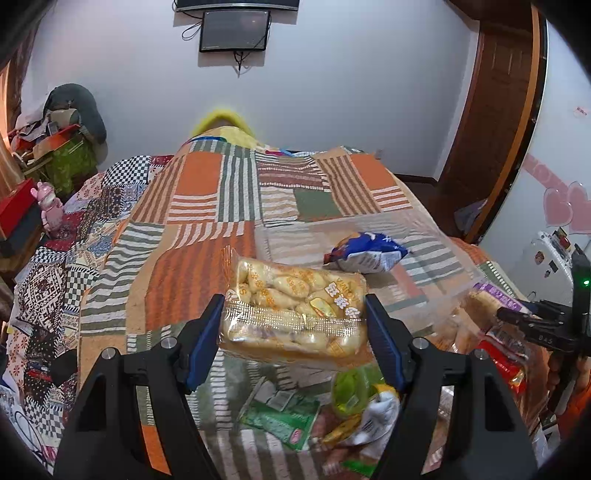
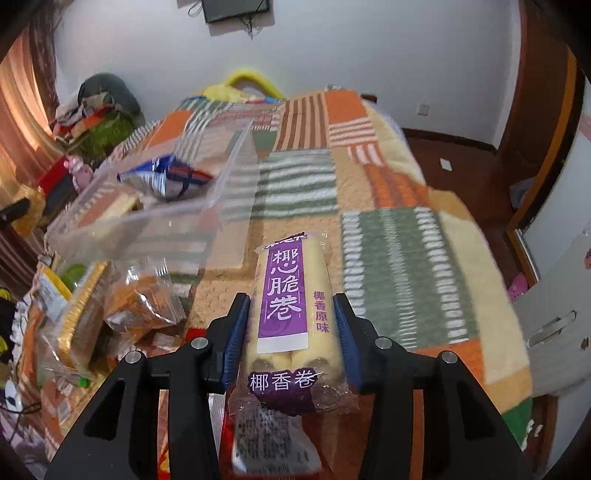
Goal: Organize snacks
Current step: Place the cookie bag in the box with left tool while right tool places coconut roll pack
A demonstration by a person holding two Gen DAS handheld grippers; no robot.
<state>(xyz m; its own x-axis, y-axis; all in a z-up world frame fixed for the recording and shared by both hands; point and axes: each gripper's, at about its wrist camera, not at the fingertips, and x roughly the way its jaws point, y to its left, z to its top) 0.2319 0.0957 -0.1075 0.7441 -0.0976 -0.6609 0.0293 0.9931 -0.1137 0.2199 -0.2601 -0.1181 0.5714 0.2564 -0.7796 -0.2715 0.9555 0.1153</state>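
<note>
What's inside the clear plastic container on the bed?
One blue snack bag lies in the clear container. The near left corner is blurred, so anything there cannot be told.

Left gripper (image 1: 294, 325) has the clear bag of small breads (image 1: 295, 310) pinched between its blue pads (image 1: 207, 343), held up off the patchwork quilt (image 1: 207, 221). Just beyond the bag, a blue-and-white snack packet (image 1: 365, 253) lies inside a clear plastic bin (image 1: 436, 236). Below the bag sits a heap of wrappers: a green pack (image 1: 284, 415) and a yellow-green one (image 1: 354, 391). At the right edge, the right gripper (image 1: 517, 315) grips a purple-labelled pack (image 1: 484, 301). A dark screen (image 1: 234, 29) hangs on the far wall.
</note>
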